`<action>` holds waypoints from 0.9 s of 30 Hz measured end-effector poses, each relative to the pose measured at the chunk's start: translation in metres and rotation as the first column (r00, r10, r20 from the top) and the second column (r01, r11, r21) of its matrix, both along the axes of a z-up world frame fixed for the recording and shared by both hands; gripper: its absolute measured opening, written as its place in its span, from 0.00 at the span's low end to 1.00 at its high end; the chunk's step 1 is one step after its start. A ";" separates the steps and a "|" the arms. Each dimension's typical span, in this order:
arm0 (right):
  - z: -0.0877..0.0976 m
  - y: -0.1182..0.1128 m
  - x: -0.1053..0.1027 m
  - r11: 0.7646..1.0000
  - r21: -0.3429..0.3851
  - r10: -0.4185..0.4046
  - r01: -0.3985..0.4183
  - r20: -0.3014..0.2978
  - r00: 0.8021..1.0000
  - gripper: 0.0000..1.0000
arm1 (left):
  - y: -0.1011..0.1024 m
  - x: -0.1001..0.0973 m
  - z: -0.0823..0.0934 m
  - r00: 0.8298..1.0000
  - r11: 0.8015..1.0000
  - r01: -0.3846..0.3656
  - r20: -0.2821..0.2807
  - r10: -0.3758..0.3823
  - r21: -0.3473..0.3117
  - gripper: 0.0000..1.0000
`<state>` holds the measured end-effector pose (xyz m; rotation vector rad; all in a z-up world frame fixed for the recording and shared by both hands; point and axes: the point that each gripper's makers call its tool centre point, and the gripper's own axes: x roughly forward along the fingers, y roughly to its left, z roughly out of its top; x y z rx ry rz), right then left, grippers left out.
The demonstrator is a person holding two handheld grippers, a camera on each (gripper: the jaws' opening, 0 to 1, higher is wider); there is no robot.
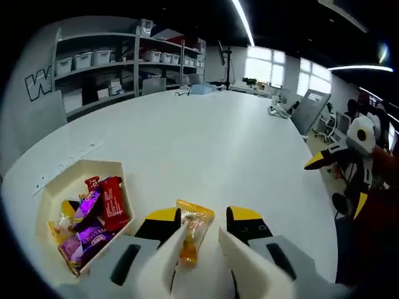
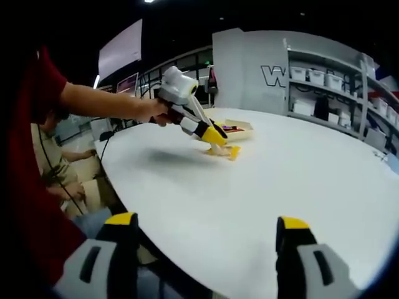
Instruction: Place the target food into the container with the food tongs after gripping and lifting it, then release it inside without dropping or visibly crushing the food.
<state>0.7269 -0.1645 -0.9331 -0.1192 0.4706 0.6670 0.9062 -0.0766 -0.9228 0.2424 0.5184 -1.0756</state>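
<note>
An orange-yellow snack packet (image 1: 194,230) lies on the white table (image 1: 206,143) between the yellow-tipped jaws of my left gripper (image 1: 206,219). The left jaw is against the packet and a thin gap shows on the right side. Just left of it stands a cream tray (image 1: 68,177) holding several wrapped snacks, purple, red and yellow. In the right gripper view the left gripper (image 2: 218,142) points down at the packet (image 2: 228,152) in front of the tray (image 2: 242,129). My right gripper (image 2: 206,227) is wide open near the table edge, nothing between its jaws, and appears as the right gripper (image 1: 338,183) past the table's right rim.
Shelves with white bins (image 1: 118,62) line the far wall. A person's red-sleeved arm (image 2: 106,103) holds the left gripper, and another person (image 2: 56,165) sits beyond the table's left edge. Small items (image 1: 277,109) sit at the table's far end.
</note>
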 end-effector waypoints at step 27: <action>0.005 0.008 -0.004 1.000 0.008 0.020 -0.020 0.017 1.000 0.91 | 0.013 -0.018 0.016 0.993 0.999 0.012 0.119 -0.007 -0.041 0.29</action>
